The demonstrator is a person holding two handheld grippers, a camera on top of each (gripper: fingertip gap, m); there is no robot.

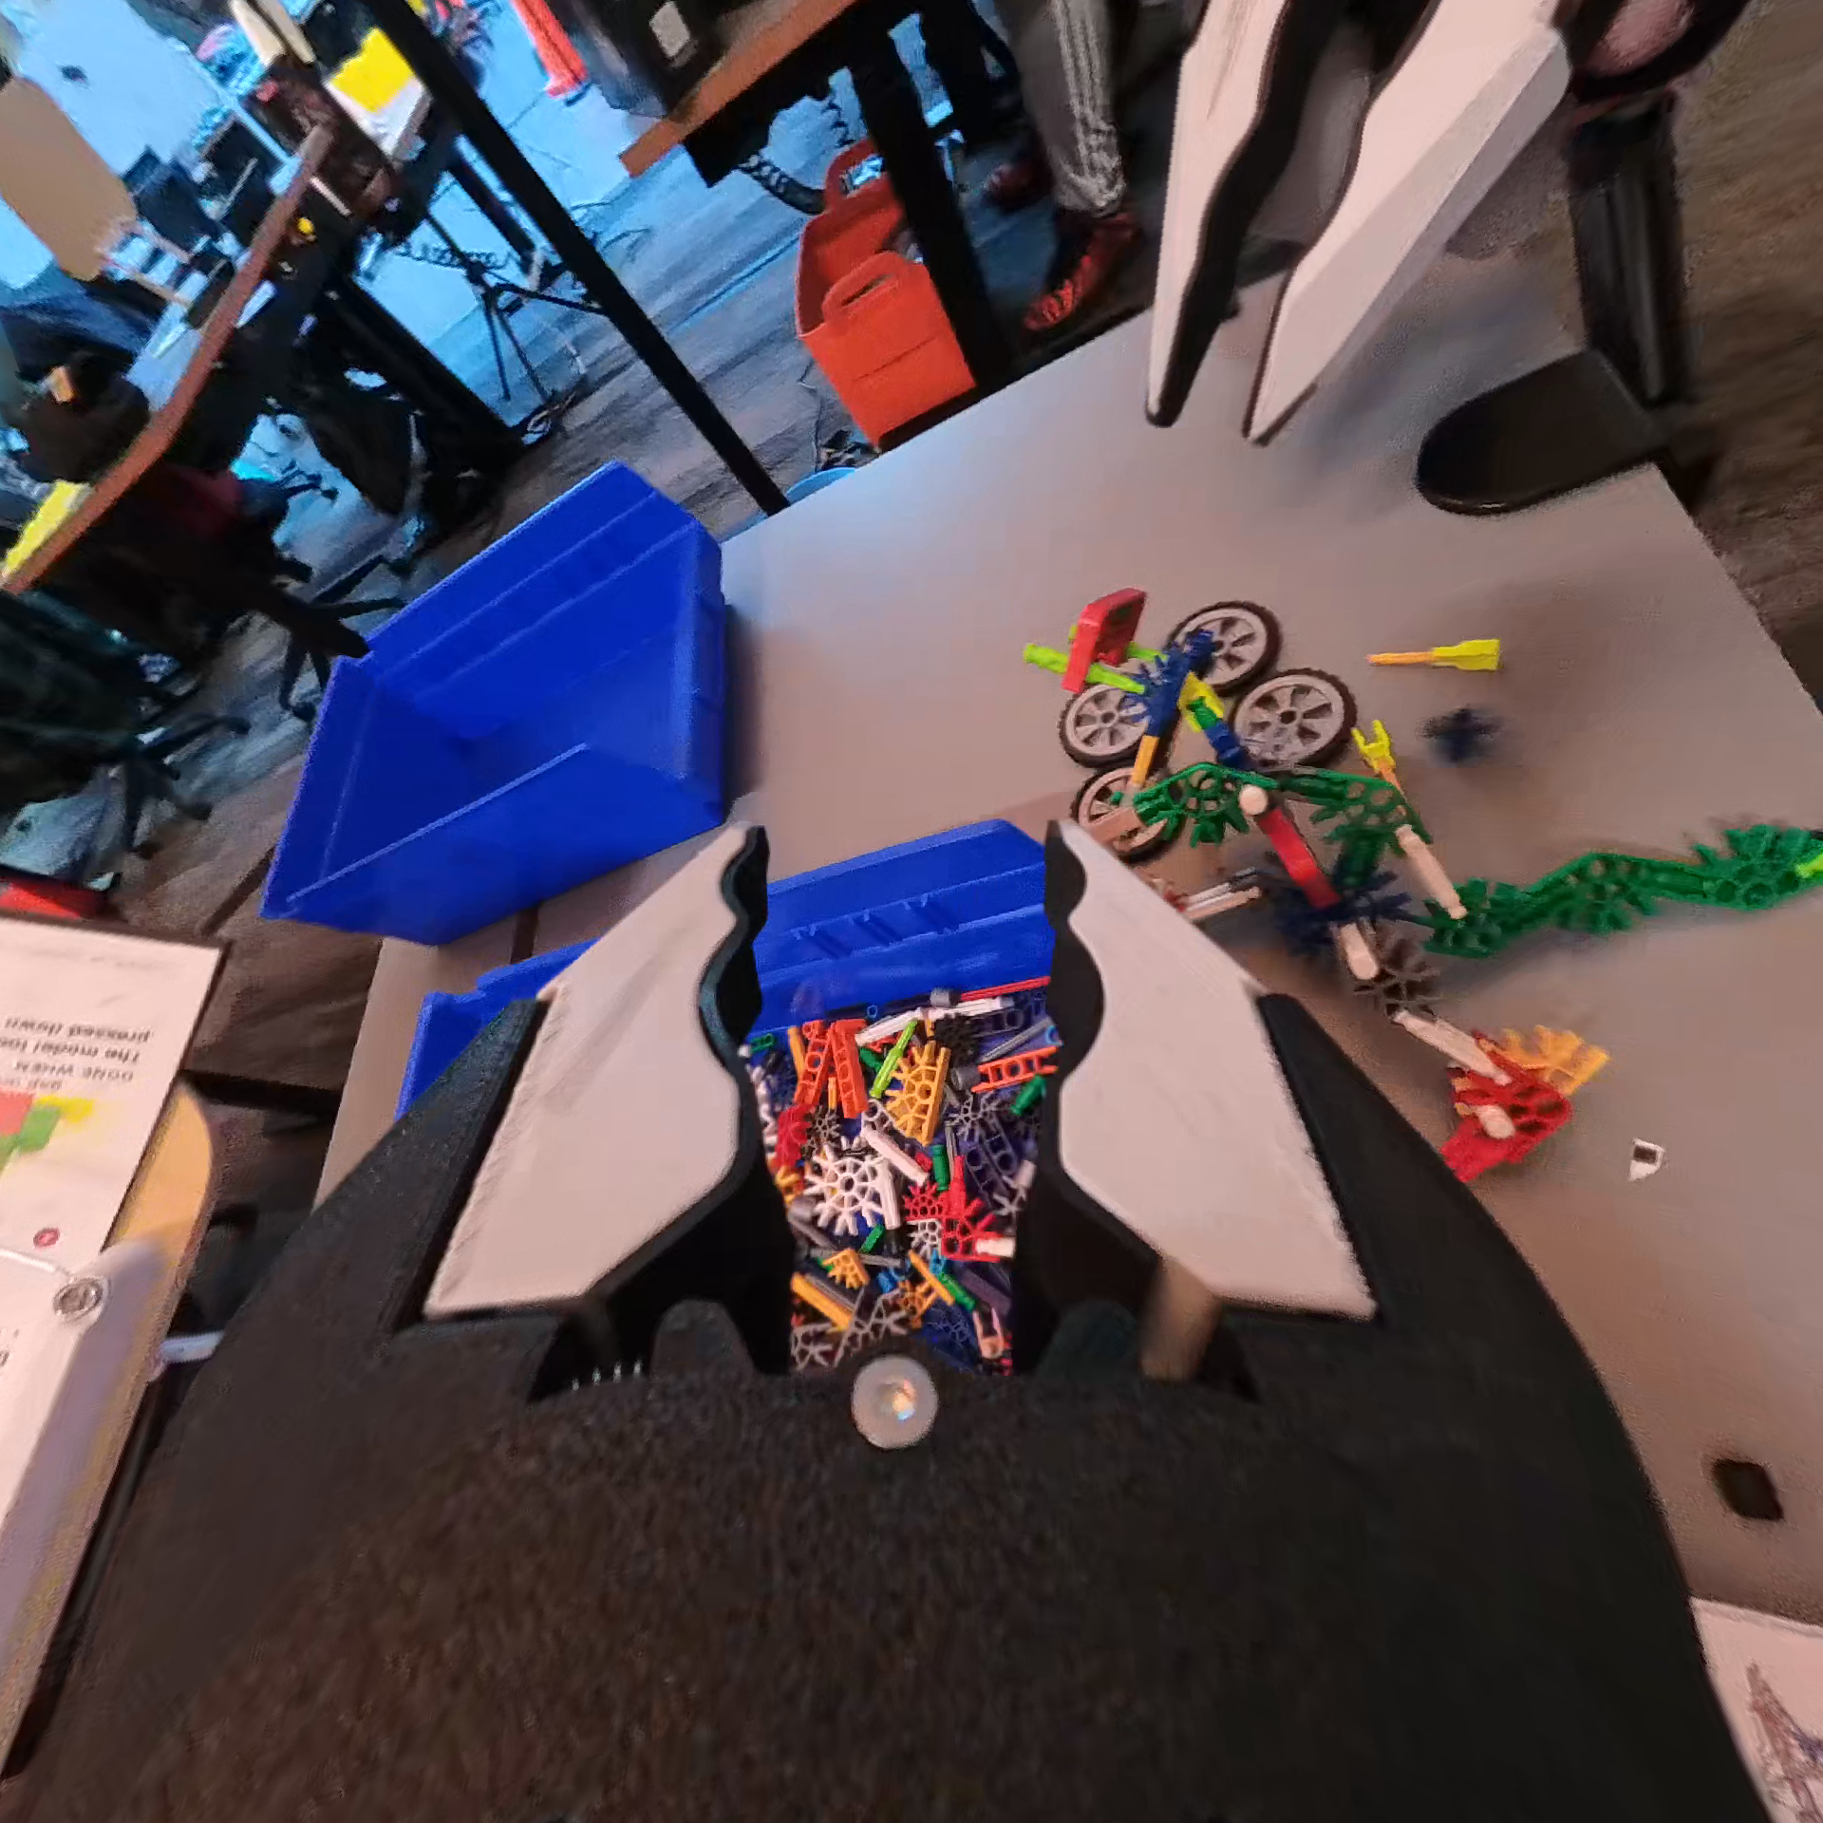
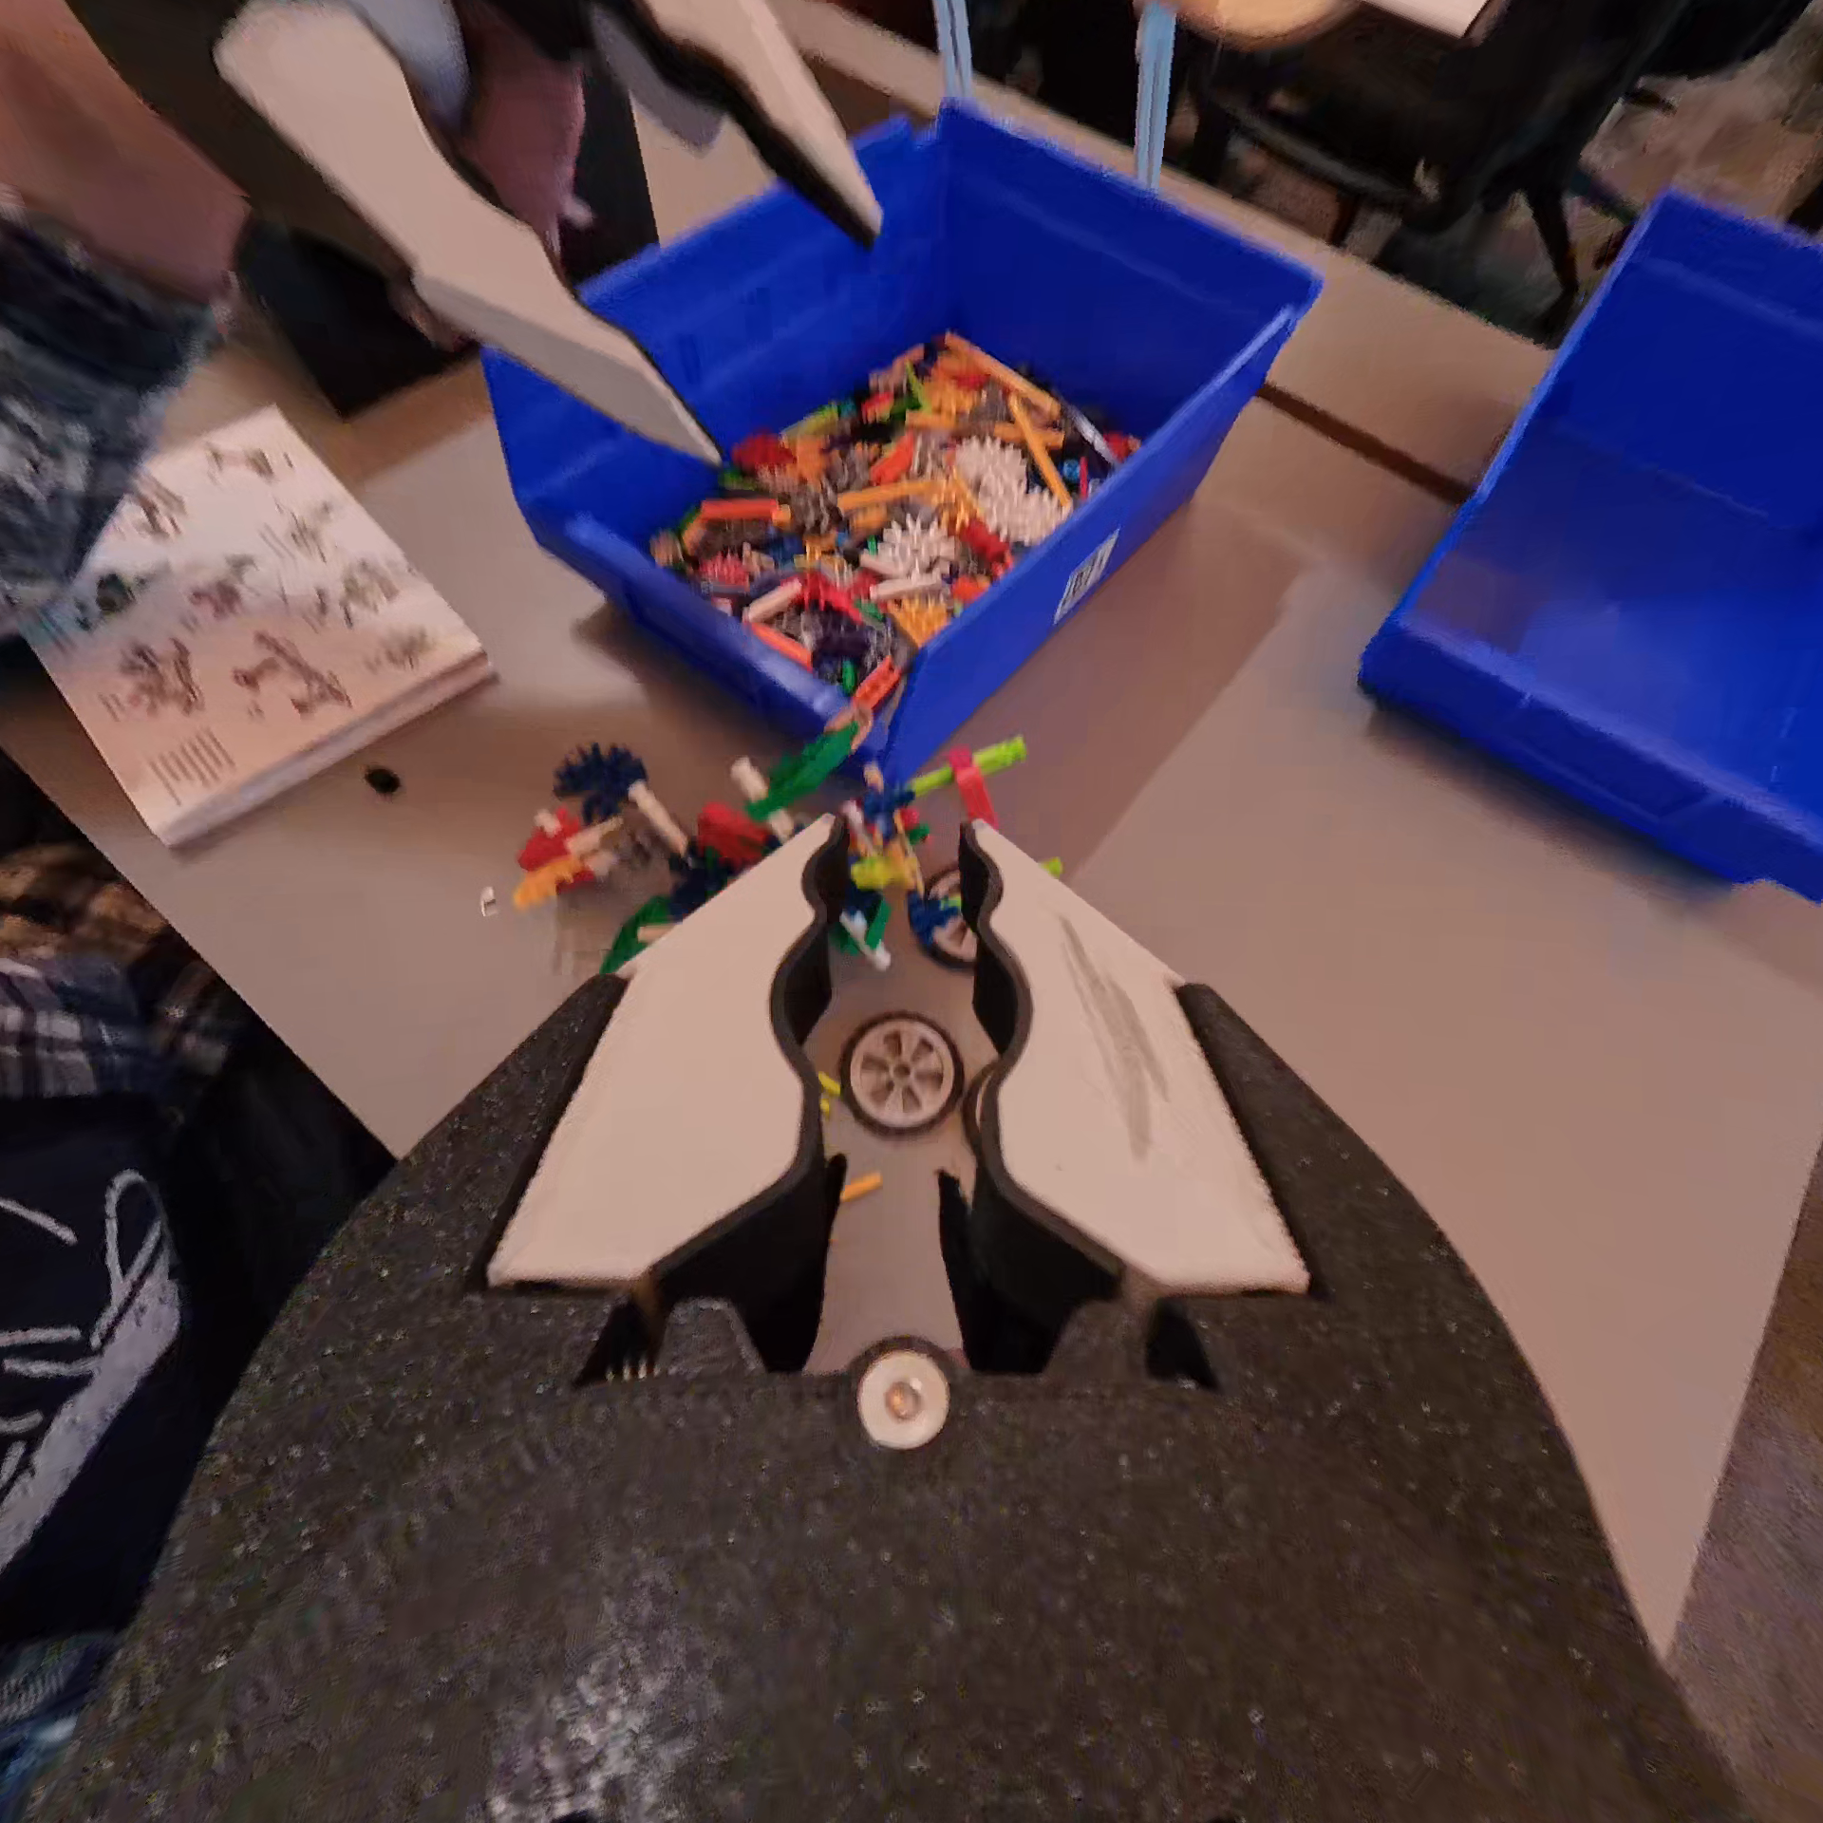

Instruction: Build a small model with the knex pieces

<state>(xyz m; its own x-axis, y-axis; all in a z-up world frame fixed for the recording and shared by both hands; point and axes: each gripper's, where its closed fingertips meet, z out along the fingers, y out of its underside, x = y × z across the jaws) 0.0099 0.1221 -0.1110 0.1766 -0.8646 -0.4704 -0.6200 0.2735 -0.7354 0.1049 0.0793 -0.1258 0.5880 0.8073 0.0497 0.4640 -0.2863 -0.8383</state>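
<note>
Hovering released over the full bin [image 1: 888, 908] at bench [image 1: 937, 592] edge, the left tongs [image 1: 903, 858] hold nothing. The right tongs [image 2: 903, 838], parted and empty, straddle a loose wheel [image 2: 903, 1077]; the model [image 1: 1263, 779] lies at 2 o'clock of the bin.

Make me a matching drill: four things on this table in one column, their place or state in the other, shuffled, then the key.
Things
1. Full blue plastic bin
2. Empty blue plastic bin
3. Grey spoked toy wheel with black tyre
4. White printed instruction booklet

Places or states
A. Lies flat on the table between the right tongs' fingers
B. Holds nothing
C. Open on the table, left of the full bin in the right wrist view
D. Heaped with colourful building pieces, under the left tongs

Pairs: 1-D, 2-B, 3-A, 4-C
</note>
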